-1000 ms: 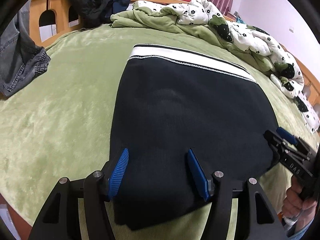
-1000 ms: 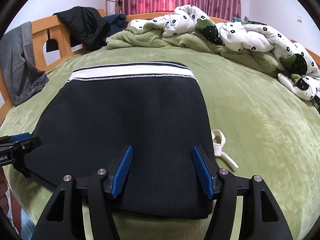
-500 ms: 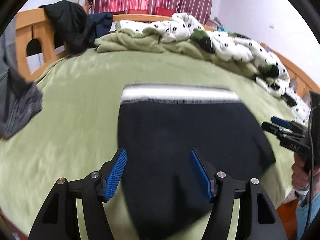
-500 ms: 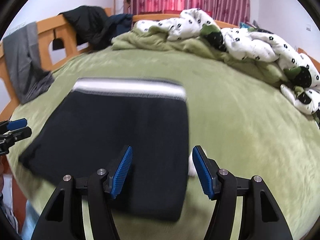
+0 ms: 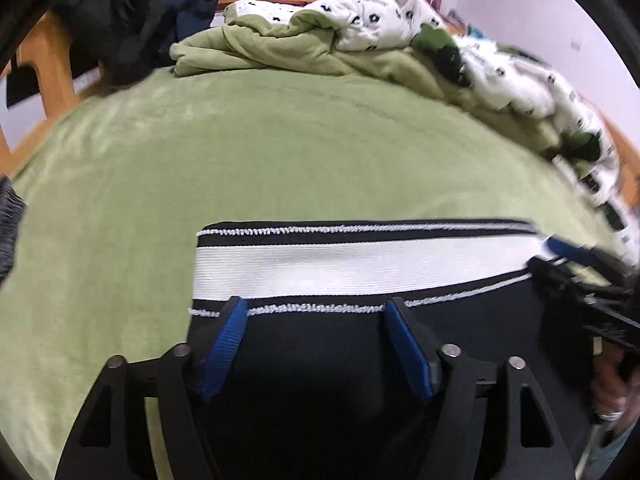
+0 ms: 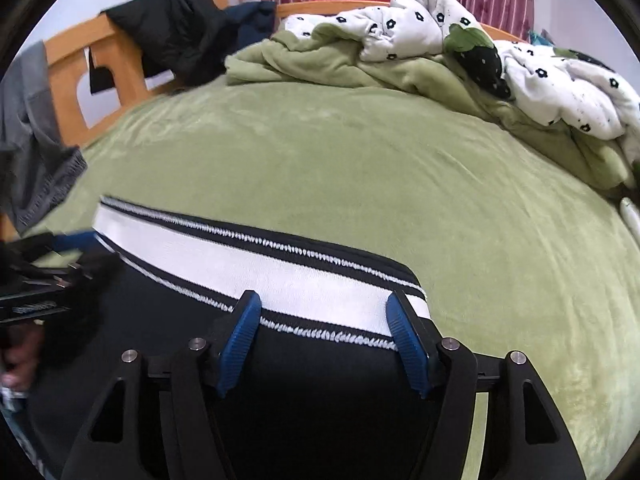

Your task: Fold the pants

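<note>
The black pants [image 5: 320, 360] lie folded flat on the green bed, with their white striped waistband [image 5: 360, 264] at the far edge. My left gripper [image 5: 316, 320] is open over the pants, its fingertips at the waistband's near stripe by the left corner. My right gripper [image 6: 324, 320] is open over the pants [image 6: 312, 392], its fingertips at the waistband [image 6: 260, 268] by the right corner. Each gripper shows at the side of the other's view, the right one [image 5: 580, 280] and the left one [image 6: 48, 264].
The green bedspread [image 6: 360, 168] stretches beyond the pants. A rumpled green and white flowered quilt [image 6: 440, 52] is heaped at the back and right. Dark jackets [image 6: 180, 36] hang on the wooden headboard [image 6: 68, 68]. Grey jeans [image 6: 28, 152] hang at the left edge.
Both grippers have moved forward over the pants, from the near folded edge up to the waistband. They stayed open. The pants lie as before.
</note>
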The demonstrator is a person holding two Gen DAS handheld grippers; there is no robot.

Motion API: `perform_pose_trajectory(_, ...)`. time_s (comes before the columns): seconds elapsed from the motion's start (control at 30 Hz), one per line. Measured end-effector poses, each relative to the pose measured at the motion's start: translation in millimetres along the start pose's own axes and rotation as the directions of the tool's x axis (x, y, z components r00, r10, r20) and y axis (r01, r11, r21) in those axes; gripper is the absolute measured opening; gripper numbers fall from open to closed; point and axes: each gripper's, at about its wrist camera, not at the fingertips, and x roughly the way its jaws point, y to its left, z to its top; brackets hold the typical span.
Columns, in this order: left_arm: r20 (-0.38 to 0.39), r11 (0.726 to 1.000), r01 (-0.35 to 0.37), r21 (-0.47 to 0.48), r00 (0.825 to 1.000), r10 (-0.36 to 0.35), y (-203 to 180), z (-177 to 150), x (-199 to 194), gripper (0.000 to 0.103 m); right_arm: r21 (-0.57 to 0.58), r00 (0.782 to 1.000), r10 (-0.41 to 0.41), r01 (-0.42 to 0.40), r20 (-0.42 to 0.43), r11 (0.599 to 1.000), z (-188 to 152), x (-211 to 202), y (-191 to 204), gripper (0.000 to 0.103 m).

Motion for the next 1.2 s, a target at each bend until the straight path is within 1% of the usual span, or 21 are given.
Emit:
perform_pose_trajectory(0.03,-0.001,1.000,-0.001,0.002,1.000,0.001,0,-1,0,0.072,-0.001,1.000,0.000,0.000,0.002,1.000,-1,0,0,0.065)
perform_pose_trajectory(0.1,-0.010,0.999,-0.032,0.024,0.999,0.032,-6,-4,0,0.073,-0.013,1.000,-0.009,0.010,0.007,1.000,-2,-2,3,0.065)
perform_pose_trajectory(0.17,-0.027,0.998,-0.057,0.039,0.998,0.058,-11,-6,-5,0.073,-0.019,0.999,-0.034,0.034,0.005,0.999,-4,-5,7,0.066)
perform_pose_trajectory(0.2,-0.043,0.998,-0.053,0.039,0.998,0.055,-13,-9,-11,0.073,-0.021,0.999,-0.052,0.052,0.004,0.998,-5,-8,8,0.066)
perform_pose_trajectory(0.23,-0.056,0.998,-0.045,0.040,0.997,0.047,-13,-11,-15,0.073,-0.025,0.997,-0.074,0.074,0.005,0.997,-8,-14,11,0.066)
perform_pose_trajectory(0.3,-0.069,0.999,-0.023,0.044,0.997,0.026,-15,-25,-30,0.073,-0.031,0.996,-0.088,0.089,0.015,0.996,-18,-28,14,0.066)
perform_pose_trajectory(0.37,-0.081,0.997,0.032,0.067,0.996,-0.027,-17,-42,-44,0.073,-0.017,0.997,-0.081,0.081,0.015,0.997,-35,-43,15,0.066)
perform_pose_trajectory(0.43,-0.096,0.996,0.052,0.075,0.994,-0.045,-18,-62,-57,0.073,0.012,0.997,-0.070,0.070,0.017,0.997,-59,-58,16,0.066)
perform_pose_trajectory(0.5,-0.072,0.995,0.083,0.059,0.994,-0.078,-17,-85,-76,0.073,0.026,0.996,-0.083,0.082,0.025,0.996,-78,-73,18,0.066)
perform_pose_trajectory(0.57,-0.071,0.995,0.099,0.030,0.993,-0.096,-17,-102,-87,0.073,0.044,0.996,-0.087,0.086,0.021,0.995,-98,-87,21,0.066)
perform_pose_trajectory(0.63,-0.056,0.996,0.085,-0.003,0.995,-0.085,-17,-120,-98,0.073,0.067,0.996,-0.088,0.088,0.008,0.994,-117,-99,25,0.066)
perform_pose_trajectory(0.7,-0.033,0.998,0.063,-0.009,0.997,-0.064,-21,-136,-115,0.073,0.099,0.994,-0.109,0.106,0.026,0.989,-132,-115,31,0.067)
perform_pose_trajectory(0.77,-0.023,0.999,0.050,0.001,0.998,-0.050,-25,-145,-130,0.073,0.127,0.996,-0.088,0.088,-0.008,0.988,-144,-126,37,0.068)
perform_pose_trajectory(0.8,-0.030,0.998,0.065,0.001,0.997,-0.065,-27,-149,-137,0.073,0.152,0.997,-0.069,0.071,-0.018,0.986,-149,-132,39,0.068)
perform_pose_trajectory(0.83,-0.036,0.995,0.095,-0.008,0.995,-0.095,-30,-154,-148,0.073,0.179,0.998,-0.060,0.062,-0.015,0.982,-153,-141,40,0.068)
perform_pose_trajectory(0.87,-0.028,0.994,0.105,-0.015,0.994,-0.106,-31,-157,-156,0.073,0.199,0.998,-0.056,0.056,-0.003,0.978,-156,-152,43,0.068)
perform_pose_trajectory(0.93,0.002,0.995,0.098,-0.016,0.995,-0.098,-35,-162,-174,0.073,0.211,0.998,-0.059,0.052,0.029,0.976,-158,-174,48,0.068)
perform_pose_trajectory(1.03,0.034,0.997,0.072,-0.032,0.997,-0.071,-41,-164,-198,0.073,0.207,0.990,-0.120,0.101,0.076,0.973,-155,-214,59,0.068)
perform_pose_trajectory(1.1,0.049,0.996,0.078,-0.044,0.996,-0.075,-44,-163,-215,0.073,0.181,0.977,-0.185,0.165,0.101,0.970,-151,-241,68,0.068)
perform_pose_trajectory(1.17,0.072,0.997,0.067,-0.045,0.995,-0.064,-46,-162,-228,0.073,0.167,0.967,-0.224,0.202,0.125,0.965,-149,-263,74,0.073)
perform_pose_trajectory(1.2,0.088,0.998,0.051,-0.045,0.995,-0.047,-47,-162,-237,0.073,0.159,0.963,-0.233,0.211,0.138,0.965,-149,-274,78,0.074)
